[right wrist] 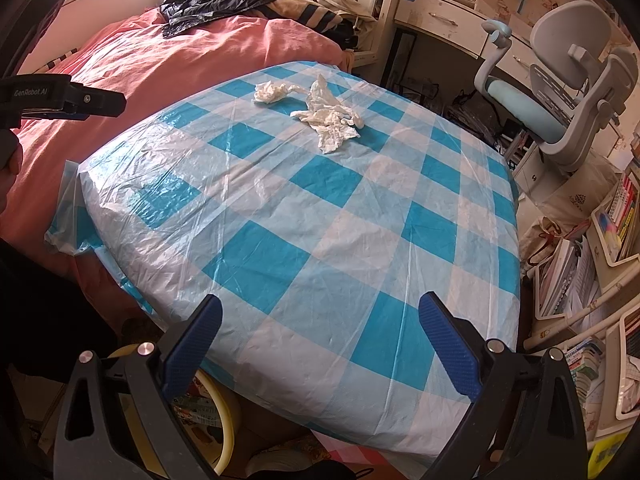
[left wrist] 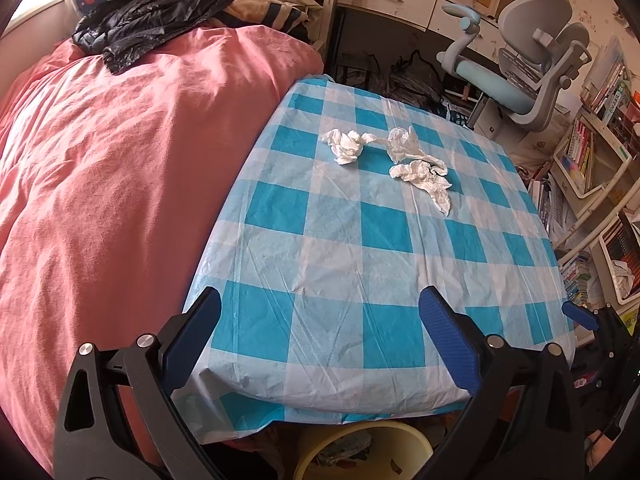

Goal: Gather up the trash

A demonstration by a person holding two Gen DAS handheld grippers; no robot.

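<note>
I count three crumpled tissues [left wrist: 400, 162] lying far across my blue-checked worktop [left wrist: 340, 248], beside the pink bed [left wrist: 120, 160]. My left hand-held gripper [left wrist: 320, 320] and right hand-held gripper [right wrist: 320, 324] both gape wide, empty.

Each gripper is built from black plastic arms with triangular cut-outs, joined by round silver screws. The left gripper [left wrist: 320, 312] and right gripper [right wrist: 320, 320] carry blue, finely textured finger pads [right wrist: 450, 354]. At the upper left of the right wrist view, white "GenRobot.AI" lettering is printed on the left gripper's black body, with a small screw beside it.
</note>
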